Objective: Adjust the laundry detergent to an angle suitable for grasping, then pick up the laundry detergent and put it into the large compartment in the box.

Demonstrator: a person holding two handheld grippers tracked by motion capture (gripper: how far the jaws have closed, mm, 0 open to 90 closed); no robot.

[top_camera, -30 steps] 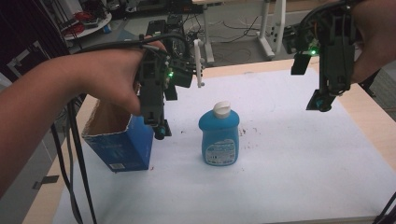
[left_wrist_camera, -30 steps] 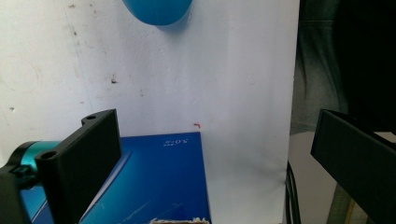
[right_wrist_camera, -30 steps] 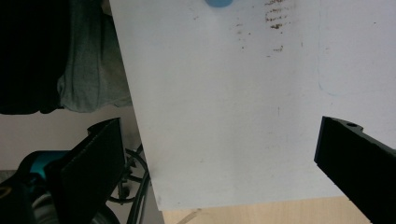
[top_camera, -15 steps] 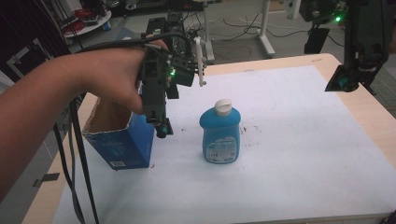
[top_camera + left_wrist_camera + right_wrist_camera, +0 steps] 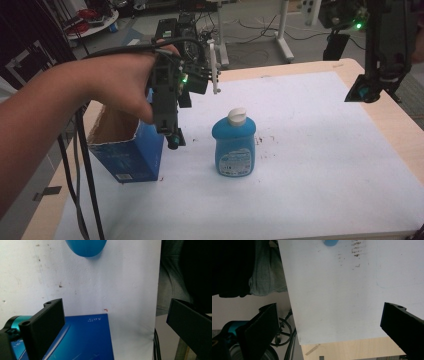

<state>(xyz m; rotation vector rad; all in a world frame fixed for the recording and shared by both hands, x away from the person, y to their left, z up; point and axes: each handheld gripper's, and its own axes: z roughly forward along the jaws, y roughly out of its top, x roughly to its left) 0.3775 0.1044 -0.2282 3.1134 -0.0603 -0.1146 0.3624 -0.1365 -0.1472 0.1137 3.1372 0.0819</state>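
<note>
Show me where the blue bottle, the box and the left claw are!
bottle (image 5: 234,150), high view, on its label.
box (image 5: 131,155), high view, on its blue front wall.
left claw (image 5: 174,139), high view, at its tips.

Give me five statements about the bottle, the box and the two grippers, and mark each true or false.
1. The blue bottle stands upright on the white sheet. True.
2. Its cap is red. False: it is white.
3. The left gripper holds the bottle. False: its jaws are open, beside the blue box.
4. The box is open at the top. True.
5. The right gripper rests on the bottle. False: it is raised near the table's right edge.
</note>
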